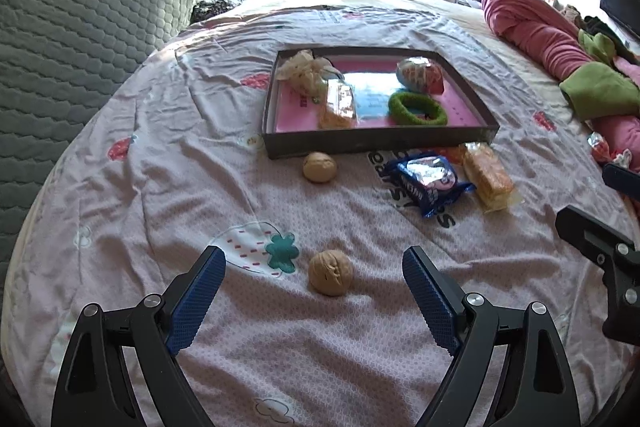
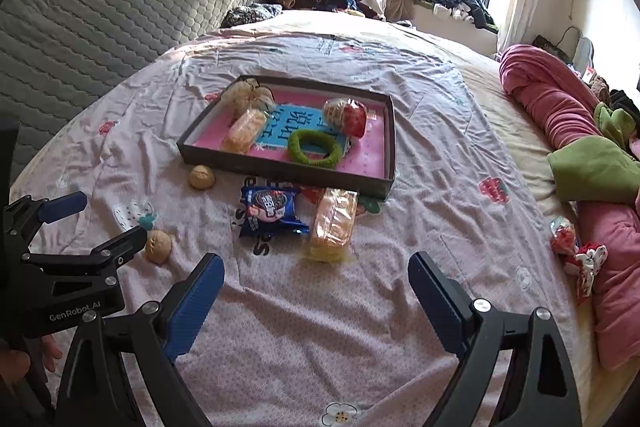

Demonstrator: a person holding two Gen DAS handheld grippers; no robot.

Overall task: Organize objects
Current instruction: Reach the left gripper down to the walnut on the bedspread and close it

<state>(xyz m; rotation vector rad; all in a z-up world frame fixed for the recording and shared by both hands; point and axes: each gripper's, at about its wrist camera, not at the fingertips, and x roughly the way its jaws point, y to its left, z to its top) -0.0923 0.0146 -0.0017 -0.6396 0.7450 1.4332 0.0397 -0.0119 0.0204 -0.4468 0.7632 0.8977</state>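
Hovering above the pink bedsheet point(image 1: 160, 211), the left gripper point(image 1: 314, 259) has its jaws wide apart with nothing held; a walnut point(image 1: 330, 272) lies on the sheet just ahead, between the two blue pads. A second walnut point(image 1: 319, 167) rests farther ahead, just beside the near wall of the dark tray point(image 1: 380, 143). The right gripper point(image 2: 316, 263) is also spread wide and empty. Just ahead of it lie a wrapped cake point(image 2: 332, 225) and a blue snack packet point(image 2: 272, 213), side by side, near the tray.

Green ring point(image 2: 315, 148) — strawberry-print sheet point(image 2: 320, 327)
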